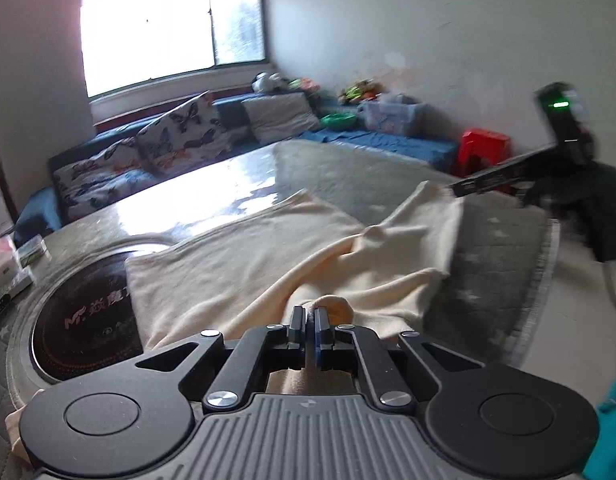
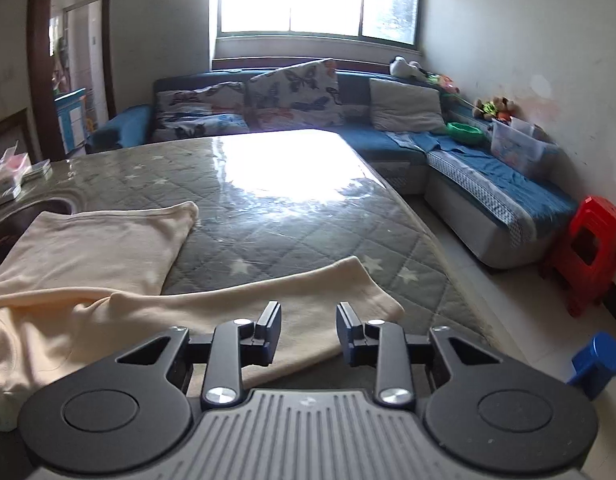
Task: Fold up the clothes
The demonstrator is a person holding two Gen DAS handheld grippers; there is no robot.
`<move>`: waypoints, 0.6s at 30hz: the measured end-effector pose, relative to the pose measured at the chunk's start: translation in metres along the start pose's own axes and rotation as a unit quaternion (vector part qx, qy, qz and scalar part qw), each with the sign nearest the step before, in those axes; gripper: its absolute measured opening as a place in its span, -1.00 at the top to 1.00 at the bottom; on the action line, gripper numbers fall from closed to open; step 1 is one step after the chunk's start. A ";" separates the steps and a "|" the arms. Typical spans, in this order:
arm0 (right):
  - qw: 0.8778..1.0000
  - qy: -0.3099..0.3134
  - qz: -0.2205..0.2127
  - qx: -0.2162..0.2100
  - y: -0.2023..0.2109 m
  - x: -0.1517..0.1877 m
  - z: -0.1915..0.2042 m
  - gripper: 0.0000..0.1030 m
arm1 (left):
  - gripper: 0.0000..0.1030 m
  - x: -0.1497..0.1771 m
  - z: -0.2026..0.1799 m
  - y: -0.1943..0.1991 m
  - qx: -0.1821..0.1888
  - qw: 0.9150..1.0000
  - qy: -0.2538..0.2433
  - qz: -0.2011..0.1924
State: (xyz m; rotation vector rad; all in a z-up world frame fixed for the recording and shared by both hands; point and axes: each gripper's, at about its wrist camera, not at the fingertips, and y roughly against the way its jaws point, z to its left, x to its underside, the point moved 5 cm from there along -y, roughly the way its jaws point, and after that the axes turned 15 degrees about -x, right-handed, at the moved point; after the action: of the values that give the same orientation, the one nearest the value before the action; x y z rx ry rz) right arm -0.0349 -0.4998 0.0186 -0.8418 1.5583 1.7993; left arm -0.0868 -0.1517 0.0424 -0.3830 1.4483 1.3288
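A cream garment (image 1: 244,256) lies partly folded on a grey quilted table cover with stars (image 2: 292,224). My left gripper (image 1: 309,316) is shut on a bunched fold of the cream garment at its near edge. In the right wrist view the garment (image 2: 88,256) spreads from the left, with one sleeve (image 2: 308,300) reaching under my right gripper (image 2: 308,316), which is open and empty just above the sleeve. My right gripper also shows in the left wrist view (image 1: 459,190) at the garment's far right corner.
A round black induction cooktop (image 1: 84,316) is set in the table at left, partly under the garment. Small boxes (image 2: 8,180) sit at the table's left edge. A blue corner sofa (image 2: 387,140) with cushions lies beyond, and a red stool (image 2: 591,248) and blue object (image 2: 595,364) stand on the floor at right.
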 end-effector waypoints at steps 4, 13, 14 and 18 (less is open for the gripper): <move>1.000 -0.010 0.008 0.014 -0.006 0.001 -0.008 0.36 | 0.92 0.020 -0.012 0.022 0.032 0.999 -0.038 0.011; 0.993 -0.108 0.015 0.041 -0.022 0.012 -0.056 0.29 | 0.83 0.013 -0.003 0.023 0.090 0.995 -0.023 0.023; 0.992 -0.118 0.013 0.039 -0.022 0.012 -0.060 0.29 | 0.83 0.006 0.001 0.024 0.093 0.996 -0.012 0.012; 0.989 -0.148 0.002 0.029 -0.030 0.011 -0.072 0.29 | 0.84 -0.012 0.010 0.010 0.076 0.996 0.036 0.004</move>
State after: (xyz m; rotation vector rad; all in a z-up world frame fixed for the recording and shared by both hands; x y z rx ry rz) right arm -0.0125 -0.5670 -0.0155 -0.5162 1.4112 1.7786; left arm -0.0858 -0.1447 0.0602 -0.3276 1.6014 1.2126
